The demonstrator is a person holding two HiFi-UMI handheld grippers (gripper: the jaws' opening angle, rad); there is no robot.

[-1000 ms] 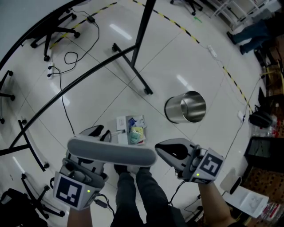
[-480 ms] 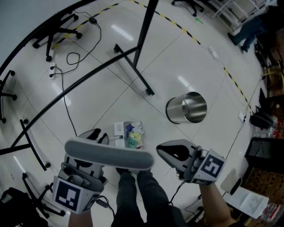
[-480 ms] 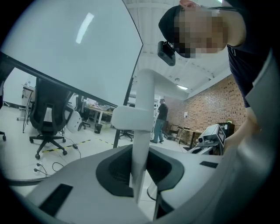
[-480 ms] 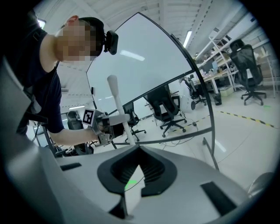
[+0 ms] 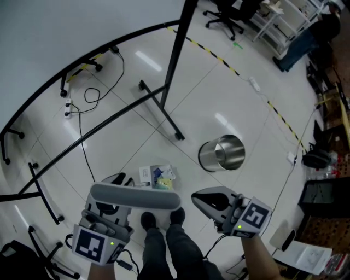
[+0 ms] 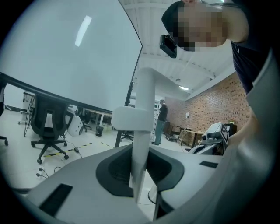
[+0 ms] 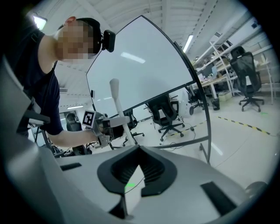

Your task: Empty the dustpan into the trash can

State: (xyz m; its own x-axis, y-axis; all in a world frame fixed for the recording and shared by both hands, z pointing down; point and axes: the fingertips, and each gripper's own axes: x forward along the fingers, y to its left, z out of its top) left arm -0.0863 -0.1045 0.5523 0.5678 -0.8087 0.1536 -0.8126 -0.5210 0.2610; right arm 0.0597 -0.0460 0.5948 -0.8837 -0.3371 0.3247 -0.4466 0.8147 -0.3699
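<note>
My left gripper (image 5: 116, 188) (image 6: 140, 175) is shut on the upright white handle (image 6: 142, 131) of a long dustpan. The handle's grey top bar (image 5: 134, 197) lies across the head view. Below it, by my shoes, the dustpan's pan (image 5: 156, 176) carries paper scraps and small packets; whether it touches the floor I cannot tell. A shiny steel trash can (image 5: 221, 153) stands open-topped to the pan's right, a short way off. My right gripper (image 5: 199, 197) (image 7: 133, 179) is shut with nothing in it, right of the handle. The right gripper view shows the left gripper (image 7: 103, 127) round the pole.
A black stand with long floor legs (image 5: 164, 98) rises behind the pan. Loose cables (image 5: 82, 109) trail at the left. Yellow-black floor tape (image 5: 240, 74) runs behind the can. Office chairs (image 5: 229, 11) and shelves stand at the far back, dark equipment at the right edge.
Both grippers have risen a little with the handle. The head view has tipped up, so pan and trash can sit lower in the picture. Neither grip has changed.
</note>
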